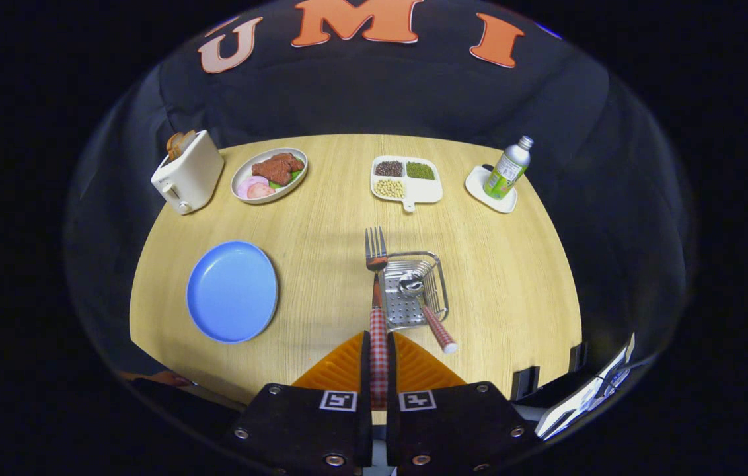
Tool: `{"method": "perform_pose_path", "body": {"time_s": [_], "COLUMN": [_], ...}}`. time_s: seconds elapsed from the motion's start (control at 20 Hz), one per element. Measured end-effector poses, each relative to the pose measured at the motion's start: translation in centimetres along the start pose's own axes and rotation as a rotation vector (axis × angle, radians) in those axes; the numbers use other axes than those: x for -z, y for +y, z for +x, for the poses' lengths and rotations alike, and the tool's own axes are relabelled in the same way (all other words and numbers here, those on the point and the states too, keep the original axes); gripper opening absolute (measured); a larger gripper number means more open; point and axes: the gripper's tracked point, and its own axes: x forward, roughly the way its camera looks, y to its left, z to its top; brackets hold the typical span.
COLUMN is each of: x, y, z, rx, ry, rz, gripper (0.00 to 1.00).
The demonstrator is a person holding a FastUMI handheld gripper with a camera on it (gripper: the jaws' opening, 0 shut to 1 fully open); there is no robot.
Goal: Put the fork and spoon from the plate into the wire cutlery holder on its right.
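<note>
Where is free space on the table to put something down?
Bare wood lies between the blue plate and the fork, held in the tool, and right of the cutlery holder. The far edge is crowded: toaster, meat plate, divided dish, bottle.

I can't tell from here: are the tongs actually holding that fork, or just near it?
Touching. In the gripper view, the tongs are closed on the fork, both fingers pressing its checked handle with no gap either side.

The gripper (378, 370) has two black blocks with silver screws, one square black-and-white marker on each, and orange ribbed fingers (341, 367) edged in black.
</note>
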Motion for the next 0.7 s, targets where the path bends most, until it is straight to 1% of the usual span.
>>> {"method": "perform_pose_path", "body": {"time_s": [0.2, 0.5, 0.7], "x": [0.6, 1.2, 1.4], "y": [-2.1, -2.7, -2.8], "z": [0.5, 1.4, 2.2], "rx": [-0.013, -0.033, -0.032], "ry": [0.107, 0.239, 0.332], "rz": [-0.008, -0.066, -0.112], "gripper": [0.09, 0.10, 0.10]}}
